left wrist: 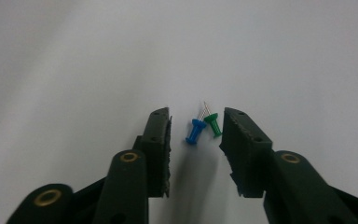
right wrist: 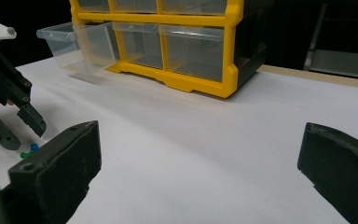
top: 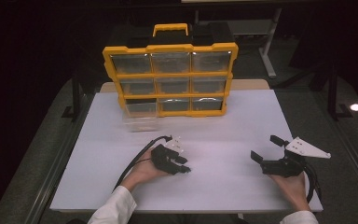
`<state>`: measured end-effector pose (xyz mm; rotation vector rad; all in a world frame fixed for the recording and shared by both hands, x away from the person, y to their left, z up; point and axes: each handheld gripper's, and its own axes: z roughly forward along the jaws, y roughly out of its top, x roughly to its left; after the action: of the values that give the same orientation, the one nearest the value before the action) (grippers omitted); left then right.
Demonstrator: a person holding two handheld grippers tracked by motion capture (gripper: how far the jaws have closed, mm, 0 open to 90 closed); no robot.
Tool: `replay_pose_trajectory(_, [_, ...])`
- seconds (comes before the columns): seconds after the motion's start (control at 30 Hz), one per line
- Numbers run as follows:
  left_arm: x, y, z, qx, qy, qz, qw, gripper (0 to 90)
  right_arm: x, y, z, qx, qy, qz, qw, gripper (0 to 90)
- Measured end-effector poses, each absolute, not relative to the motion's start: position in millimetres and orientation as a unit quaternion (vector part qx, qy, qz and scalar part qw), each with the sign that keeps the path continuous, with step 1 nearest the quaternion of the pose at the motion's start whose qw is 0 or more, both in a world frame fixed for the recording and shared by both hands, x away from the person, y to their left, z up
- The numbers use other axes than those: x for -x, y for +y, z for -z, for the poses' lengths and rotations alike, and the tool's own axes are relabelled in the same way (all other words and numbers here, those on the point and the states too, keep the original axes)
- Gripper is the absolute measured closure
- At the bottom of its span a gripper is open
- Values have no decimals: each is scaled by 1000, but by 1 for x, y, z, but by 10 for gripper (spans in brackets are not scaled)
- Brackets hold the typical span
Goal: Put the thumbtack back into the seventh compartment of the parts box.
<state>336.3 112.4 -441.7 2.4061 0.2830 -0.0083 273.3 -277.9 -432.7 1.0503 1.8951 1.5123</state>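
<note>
A blue push pin [left wrist: 194, 130] and a green push pin [left wrist: 213, 125] lie side by side on the white table [top: 223, 126], needles pointing away in the left gripper view. My left gripper [left wrist: 196, 113] is lowered around them with a jaw on each side; gaps remain, so neither pad touches a pin. In the high view the left gripper [top: 185, 165] sits left of centre near the front. My right gripper [top: 264, 147] rests at the front right, jaws spread wide with nothing between them [right wrist: 201, 130]. The right gripper view shows the pins [right wrist: 30, 150] under the left gripper [right wrist: 25, 137].
A yellow organiser [top: 170, 74] with clear drawers stands upright at the back of the table. Its bottom-left clear drawer [top: 141, 116] is pulled out toward me. White table surface stretches between the two grippers and the organiser.
</note>
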Motion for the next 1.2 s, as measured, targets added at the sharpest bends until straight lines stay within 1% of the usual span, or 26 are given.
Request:
replay_pose_trajectory(0.07, [-337, 112, 442, -929, 107, 8, 355, 671, -273, -278, 433, -386, 695, -555, 247, 0])
replay_pose_trajectory(0.3, [-337, 108, 447, -931, 102, 22, 350, 709, -273, -278, 432, -385, 693, -557, 246, 0])
replay_pose_trajectory(0.67, [-340, 110, 450, -928, 108, 20, 356, 842, -273, -278, 432, -385, 692, -559, 246, 0])
replay_pose_trajectory(1.2, [-338, 112, 444, -926, 111, 12, 360, 851, -273, -278, 432, -385, 692, -559, 246, 0])
